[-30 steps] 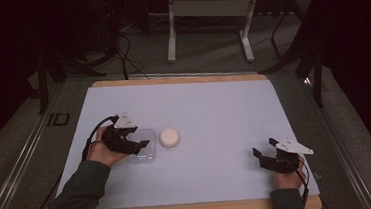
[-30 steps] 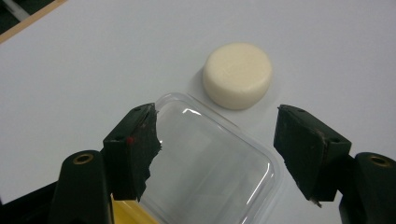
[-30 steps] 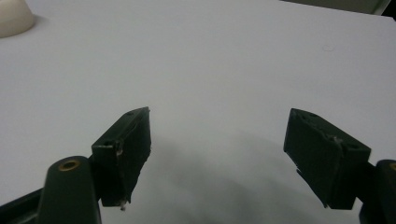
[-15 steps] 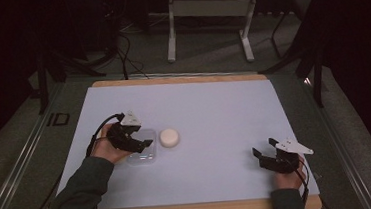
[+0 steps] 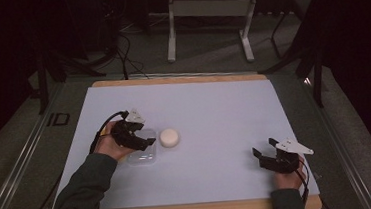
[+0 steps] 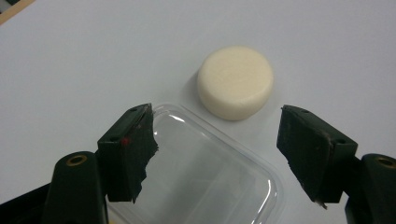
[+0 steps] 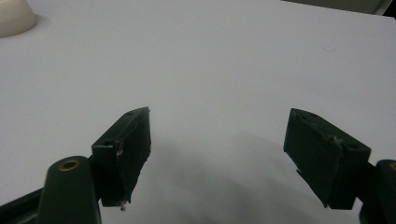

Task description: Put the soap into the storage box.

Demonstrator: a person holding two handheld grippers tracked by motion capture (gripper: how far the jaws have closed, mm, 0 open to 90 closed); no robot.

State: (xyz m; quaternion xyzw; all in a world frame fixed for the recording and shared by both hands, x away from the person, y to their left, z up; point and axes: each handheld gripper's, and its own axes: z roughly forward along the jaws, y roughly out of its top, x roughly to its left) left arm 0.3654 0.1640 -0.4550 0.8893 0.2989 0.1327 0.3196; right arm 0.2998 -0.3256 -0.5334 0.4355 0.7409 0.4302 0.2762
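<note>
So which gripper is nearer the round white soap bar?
Left. The left gripper hovers over the clear container right beside the soap bar; the right gripper sits far off near the table's front corner.

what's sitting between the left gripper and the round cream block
The rim of the clear plastic container: in the left gripper view it lies under the left gripper, whose jaws have just been opening, and ends just short of the round cream block.

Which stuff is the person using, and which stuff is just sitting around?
Being used: left gripper, jaws just opening; clear plastic box under it; round cream soap beside it.

Just there: right gripper, open over bare table; metal stand behind.
</note>
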